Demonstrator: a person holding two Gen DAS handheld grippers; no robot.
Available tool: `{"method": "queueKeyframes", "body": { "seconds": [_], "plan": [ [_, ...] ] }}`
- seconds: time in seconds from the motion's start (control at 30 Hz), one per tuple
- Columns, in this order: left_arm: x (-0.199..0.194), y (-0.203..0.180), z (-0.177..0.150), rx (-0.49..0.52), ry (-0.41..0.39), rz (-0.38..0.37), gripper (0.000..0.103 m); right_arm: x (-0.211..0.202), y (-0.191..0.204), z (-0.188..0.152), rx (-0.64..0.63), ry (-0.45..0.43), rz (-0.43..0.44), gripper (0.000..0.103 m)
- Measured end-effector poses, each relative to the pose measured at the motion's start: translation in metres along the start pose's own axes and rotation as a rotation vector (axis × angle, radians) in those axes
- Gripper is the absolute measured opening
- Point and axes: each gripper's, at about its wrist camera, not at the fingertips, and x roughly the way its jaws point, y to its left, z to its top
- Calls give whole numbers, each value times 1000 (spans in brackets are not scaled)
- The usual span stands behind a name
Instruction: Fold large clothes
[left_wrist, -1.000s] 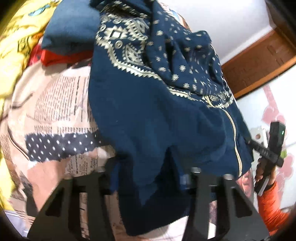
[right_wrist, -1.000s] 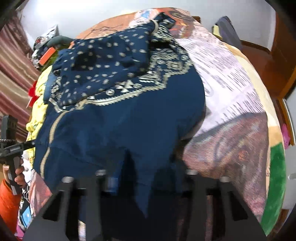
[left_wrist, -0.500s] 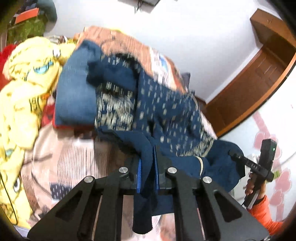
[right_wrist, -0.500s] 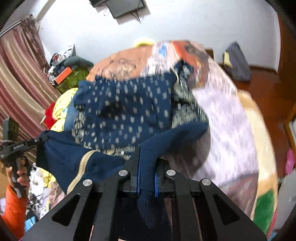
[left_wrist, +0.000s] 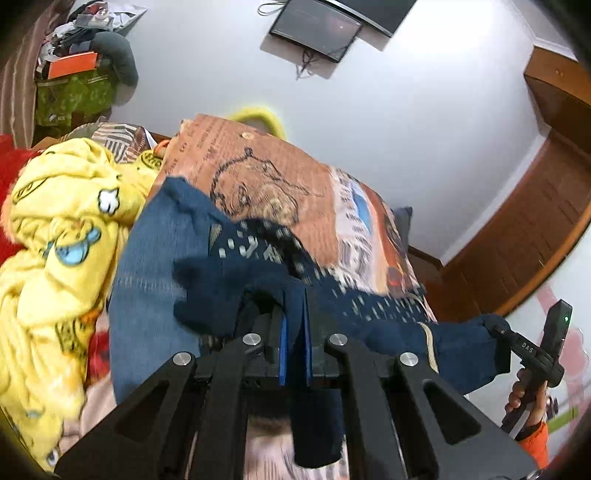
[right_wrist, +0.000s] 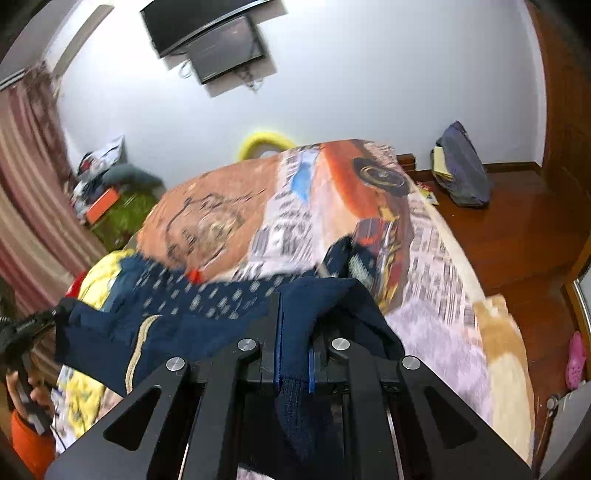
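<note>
Pinching a fold of the navy garment (left_wrist: 458, 343) between its blue pads, the left gripper (left_wrist: 294, 350) has its jaws pressed together on the cloth; the right gripper (right_wrist: 294, 350) clamps another fold of the same garment (right_wrist: 207, 325) in the same way; holding two separate points probably lets the person stretch the hem taut between them, ready to carry it over as a fold; beyond the jaws the cloth sags between the two grips, its dotted part trailing back onto the printed bedspread (right_wrist: 229, 214); a yellow blanket (left_wrist: 55, 258) lies bunched at the bed's left side, beside a plainer blue cloth (left_wrist: 147, 280); farther off, a wall screen (right_wrist: 221, 40) hangs above the bed.
</note>
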Motion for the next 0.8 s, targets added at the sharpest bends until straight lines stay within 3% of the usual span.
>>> {"method": "queueKeyframes", "body": {
  "seconds": [0.13, 0.27, 0.33, 0.4, 0.5, 0.57, 0.67, 0.73, 0.8],
  "plan": [
    [47, 15, 14, -33, 32, 50, 6, 44, -20, 12, 40, 40, -34, 8],
    [93, 31, 7, -38, 115, 124, 6, 87, -34, 1, 38, 149, -69, 9],
    [111, 42, -3, -51, 165, 141, 9, 103, -45, -9, 65, 210, -59, 12],
    [121, 52, -11, -70, 200, 116, 10, 104, -57, -19, 121, 214, -16, 14],
    [114, 52, -15, -43, 198, 97, 10, 89, -69, -23, 191, 199, 27, 22],
    [106, 46, -15, -6, 211, 114, 10, 80, -74, -23, 209, 221, 15, 34],
    [91, 34, -16, 40, 227, 160, 15, 62, -77, -21, 220, 238, 2, 35],
    [77, 24, -18, 85, 214, 194, 24, 49, -72, -19, 192, 229, -2, 35],
    [63, 13, -22, 129, 191, 216, 44, 38, -62, -21, 134, 211, -8, 35]
  ]
}}
